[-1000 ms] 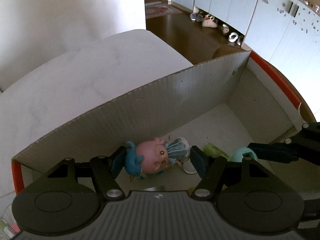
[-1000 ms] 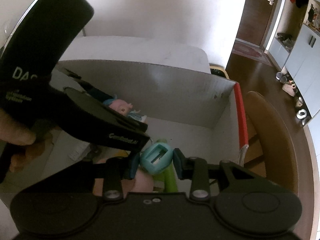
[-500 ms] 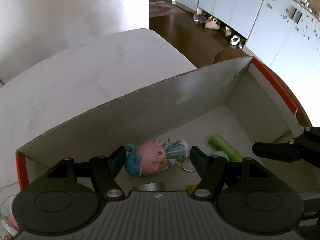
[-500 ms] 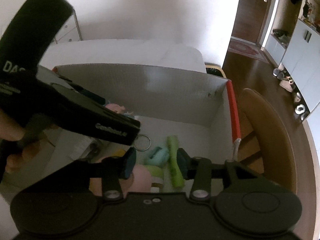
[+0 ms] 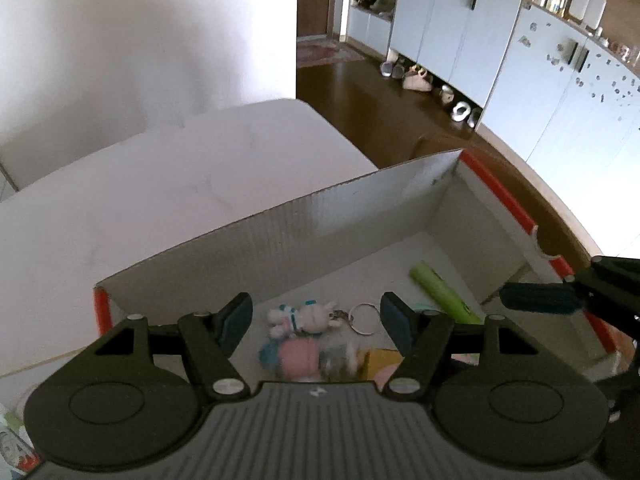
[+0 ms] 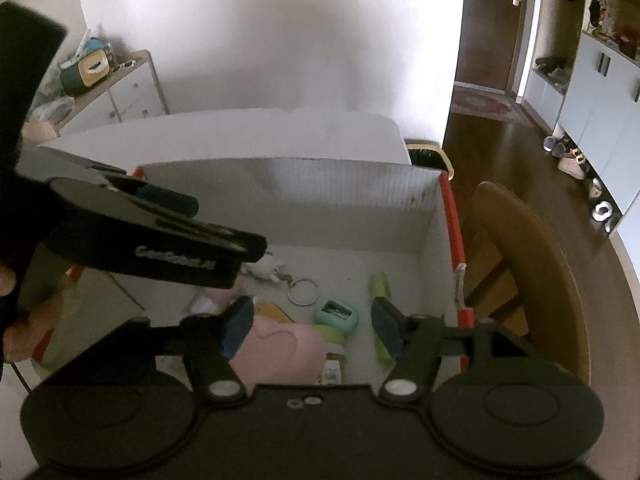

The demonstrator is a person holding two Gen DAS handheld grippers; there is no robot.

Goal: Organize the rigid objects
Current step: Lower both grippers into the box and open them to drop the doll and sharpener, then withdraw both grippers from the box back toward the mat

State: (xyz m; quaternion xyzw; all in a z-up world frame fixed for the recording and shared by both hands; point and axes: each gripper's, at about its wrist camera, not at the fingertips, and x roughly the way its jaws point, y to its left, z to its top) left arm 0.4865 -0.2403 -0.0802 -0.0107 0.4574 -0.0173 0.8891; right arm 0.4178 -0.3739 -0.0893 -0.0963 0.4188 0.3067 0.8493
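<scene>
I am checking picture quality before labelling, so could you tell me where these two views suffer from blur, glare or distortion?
Left wrist view: the pink figurine between the open fingers is smeared by motion blur, the wall is overexposed, and fisheye bends the cabinets. Right wrist view: the wall is blown out, the box interior is dim, the left gripper is dark and slightly soft, and the door frame curves.

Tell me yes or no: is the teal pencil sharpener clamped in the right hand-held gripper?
No, the teal pencil sharpener lies on the white cardboard box floor, clear of the right hand-held gripper, whose jaws are opening.

Dim, backlit fisheye views: blown-out white wall, shadowed foreground, slight motion blur, curved edges.
</scene>
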